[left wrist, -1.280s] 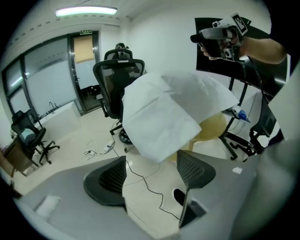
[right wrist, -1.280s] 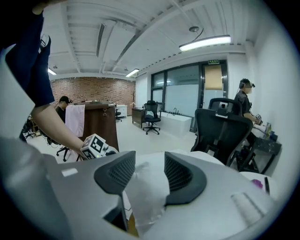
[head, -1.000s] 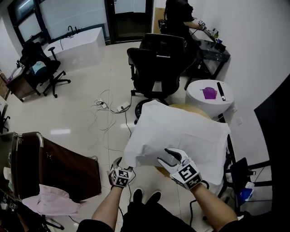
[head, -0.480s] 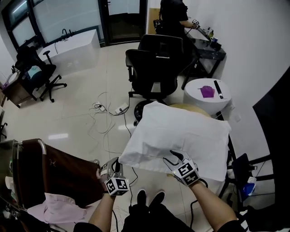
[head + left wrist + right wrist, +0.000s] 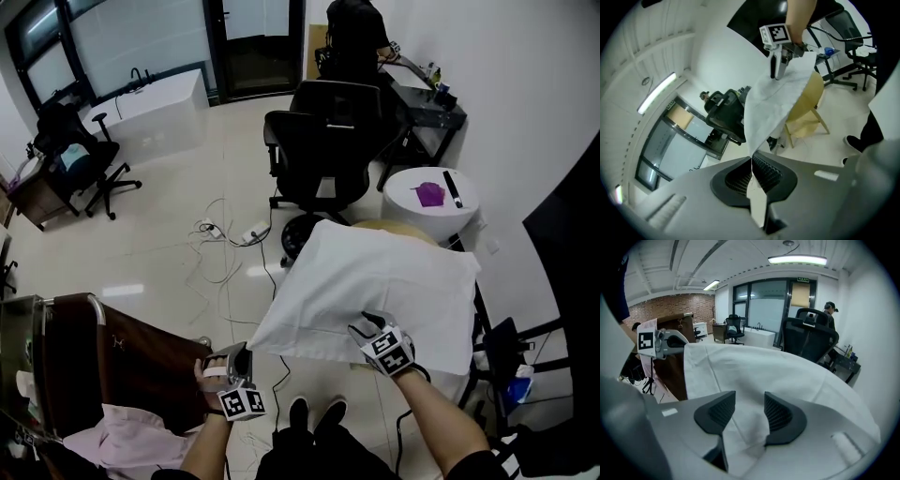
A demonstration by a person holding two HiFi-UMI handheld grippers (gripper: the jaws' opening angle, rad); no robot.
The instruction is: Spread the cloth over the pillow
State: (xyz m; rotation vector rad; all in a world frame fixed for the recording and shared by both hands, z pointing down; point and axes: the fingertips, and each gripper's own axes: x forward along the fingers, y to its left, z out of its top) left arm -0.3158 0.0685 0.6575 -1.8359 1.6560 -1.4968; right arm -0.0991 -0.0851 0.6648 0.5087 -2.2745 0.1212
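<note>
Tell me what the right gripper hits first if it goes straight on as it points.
The right gripper, jaws apart, points down into the rumpled white fabric cloth; it would almost certainly meet that cloth first, just ahead of its tips.

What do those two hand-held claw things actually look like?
The left gripper and right gripper match: light grey plastic bodies ending in two dark, ribbed pads. Each carries a white cube printed with black square markers. The forearms behind them are bare, with no sleeves showing.

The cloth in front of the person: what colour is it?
The cloth is plain white, with no pattern. The head view shows it best.
</note>
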